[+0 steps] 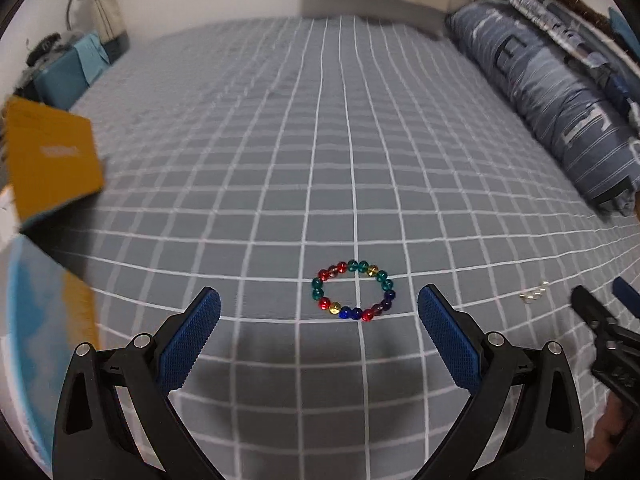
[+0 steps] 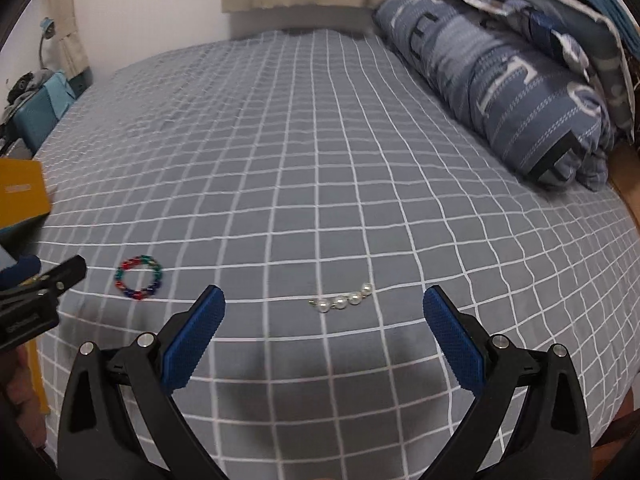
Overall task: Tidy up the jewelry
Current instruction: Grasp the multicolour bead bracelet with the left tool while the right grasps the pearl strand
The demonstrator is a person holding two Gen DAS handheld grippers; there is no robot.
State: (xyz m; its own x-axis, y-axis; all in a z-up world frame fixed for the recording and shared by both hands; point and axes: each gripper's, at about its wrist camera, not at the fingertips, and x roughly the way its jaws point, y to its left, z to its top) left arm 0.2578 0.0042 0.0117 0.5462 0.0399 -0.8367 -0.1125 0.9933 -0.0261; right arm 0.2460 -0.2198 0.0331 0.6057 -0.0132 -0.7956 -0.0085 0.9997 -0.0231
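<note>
Left claw [image 1: 319, 306] agape just short of bead bracelet [image 1: 353, 290] on bedsheet [image 1: 280, 140]

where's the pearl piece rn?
The pearl piece lies flat on the checked bedsheet, centred just ahead of the open right gripper in the right wrist view, to the right of the coloured bead bracelet.

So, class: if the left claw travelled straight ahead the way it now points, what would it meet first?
Probably the round bracelet of multicoloured glass beads, lying flat on the grey checked bedsheet, centred just ahead of the open left claw. Exact depth is unclear.
</note>
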